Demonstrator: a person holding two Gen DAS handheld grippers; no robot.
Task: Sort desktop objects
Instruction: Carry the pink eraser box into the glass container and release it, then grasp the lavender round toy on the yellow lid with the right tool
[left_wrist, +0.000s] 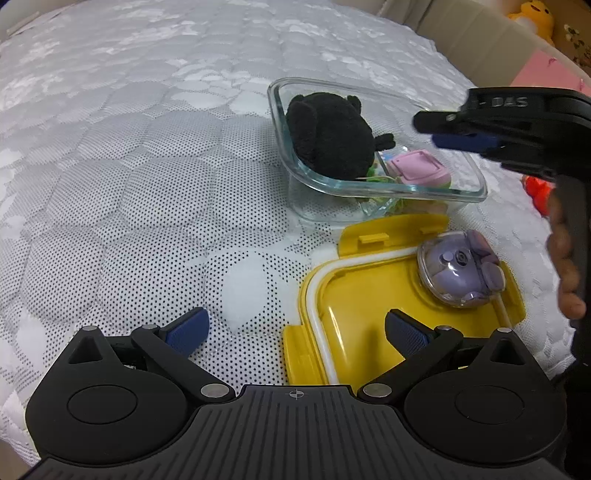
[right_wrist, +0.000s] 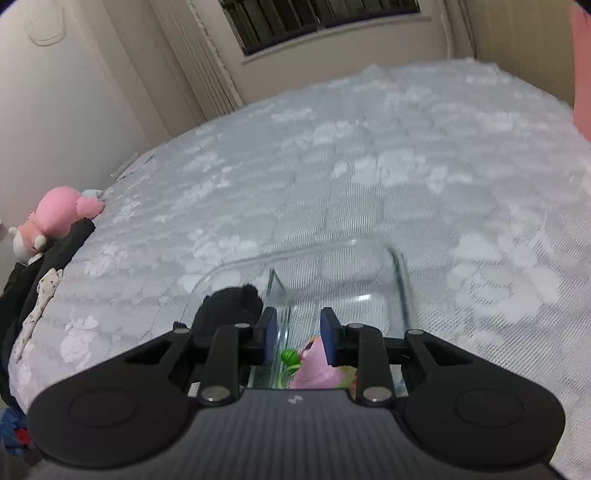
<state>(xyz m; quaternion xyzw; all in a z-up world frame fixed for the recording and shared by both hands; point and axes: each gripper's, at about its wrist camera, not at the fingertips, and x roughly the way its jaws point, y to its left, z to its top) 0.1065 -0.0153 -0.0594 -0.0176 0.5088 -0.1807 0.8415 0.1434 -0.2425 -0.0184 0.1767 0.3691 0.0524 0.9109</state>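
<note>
Surface: mattress (left_wrist: 129, 166) with a white quilted cover is carrying everything; no tabletop is showing in either view.
Glass container (left_wrist: 476, 177): it is standing on the mattress, uncovered, with the yellow lid just beside its near wall.
Contents: black plush toy (left_wrist: 328, 136) is filling the far-left part of the container; pink case (left_wrist: 421, 168) and some small green and yellow pieces, too small to name, are lying next to the plush toy inside.
Yellow lid (left_wrist: 354, 321): it is lying flat on the mattress, inner side up, with its white seal showing.
Purple ball toy (left_wrist: 461, 273): clear, round thing with purple parts is resting on the lid, near its far-right corner, outside the container.
Red thing (left_wrist: 537, 190): something red is lying on the mattress beyond the container, half hidden by the right gripper; I cannot tell what it is.
Left gripper (left_wrist: 295, 328): it is hovering low over the near edge of the lid, fingers spread wide, holding nothing.
Right gripper (right_wrist: 297, 332): it is hanging above the container, over the pink case, its fingers set a little apart and carrying nothing.
Progress: several things are already lying in the container. The purple ball toy, and maybe the red thing, are remaining outside, and the container is staying uncovered, so I judge the sorting is partly done.
</note>
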